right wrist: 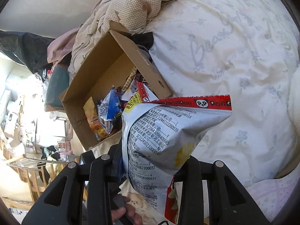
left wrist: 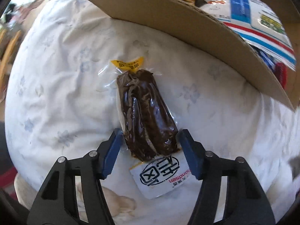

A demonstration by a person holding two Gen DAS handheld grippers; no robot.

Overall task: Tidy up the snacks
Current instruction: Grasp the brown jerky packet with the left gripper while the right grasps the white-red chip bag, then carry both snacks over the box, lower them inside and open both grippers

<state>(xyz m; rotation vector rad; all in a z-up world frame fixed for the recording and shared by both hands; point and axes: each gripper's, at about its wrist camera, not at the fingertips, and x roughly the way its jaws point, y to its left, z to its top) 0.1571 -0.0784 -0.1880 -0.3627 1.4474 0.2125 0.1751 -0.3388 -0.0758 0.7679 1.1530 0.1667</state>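
- The dark sausage pack (left wrist: 146, 112) is vacuum-sealed in clear film. I judge it dense and rather firm, heavier than it looks, and the glossy film is probably slippery.
- A good place to hold it seems the thick lower body, across its width, not the thin flat seal at the ends, which would fold.
- The left gripper (left wrist: 150, 146) has its blue fingers (left wrist: 112, 153) set wide, one on each side of the pack's near end. They are close beside it, but I cannot tell if they already press it.
- This pack lies on the white bed cover (left wrist: 56, 93), just beside the wall of the cardboard box (left wrist: 168, 18). It has a yellow tab at the far end and a white label with black letters at the near end.
- The chip bag (right wrist: 165, 140) is puffy with air, so I judge it light and soft, with fragile content; a strong squeeze may crush it. The sealed edge is the safer place.
- The right gripper (right wrist: 150, 170) holds this bag by its lower part; the fingers are narrow around it, mostly hidden behind the bag.
- The bag is grey-white with small black print and a red band on top. It hangs above the bed, near the open box, where other snack packs (right wrist: 106, 112) already lie.
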